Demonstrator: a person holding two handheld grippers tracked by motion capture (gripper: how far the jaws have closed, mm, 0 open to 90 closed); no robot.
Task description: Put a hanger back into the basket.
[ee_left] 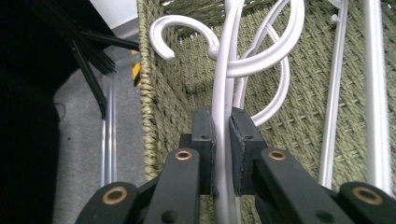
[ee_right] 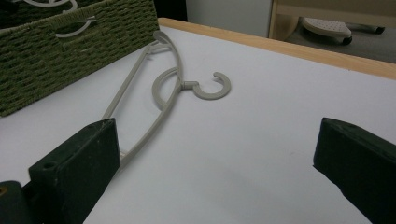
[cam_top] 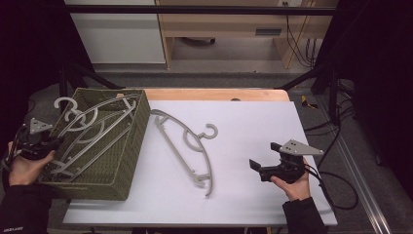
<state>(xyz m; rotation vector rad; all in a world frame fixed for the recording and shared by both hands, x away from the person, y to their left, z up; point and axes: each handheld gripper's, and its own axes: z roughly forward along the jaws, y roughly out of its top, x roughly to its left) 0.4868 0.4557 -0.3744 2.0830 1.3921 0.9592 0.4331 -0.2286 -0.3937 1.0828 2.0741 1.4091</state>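
A green woven basket [cam_top: 131, 146] stands at the table's left and holds several pale grey plastic hangers [cam_top: 100, 108]. My left gripper [cam_top: 54, 141] reaches over the basket's left rim. In the left gripper view it [ee_left: 222, 119] is shut on the thin bar of one hanger [ee_left: 223, 79], whose hook curls above the jaws. Another grey hanger [cam_top: 199, 138] lies flat on the white table surface right of the basket. My right gripper [cam_top: 264, 155] hovers at the table's right, open and pointing toward that hanger [ee_right: 187, 85], with nothing between its jaws [ee_right: 217, 140].
The white sheet [cam_top: 253, 122] covers a wooden table whose far edge [cam_top: 214, 94] shows. The basket wall [ee_right: 70, 46] is close to the lying hanger's left end. Black frame bars and cables stand to the right [cam_top: 336, 107]. Beyond the table are cabinets.
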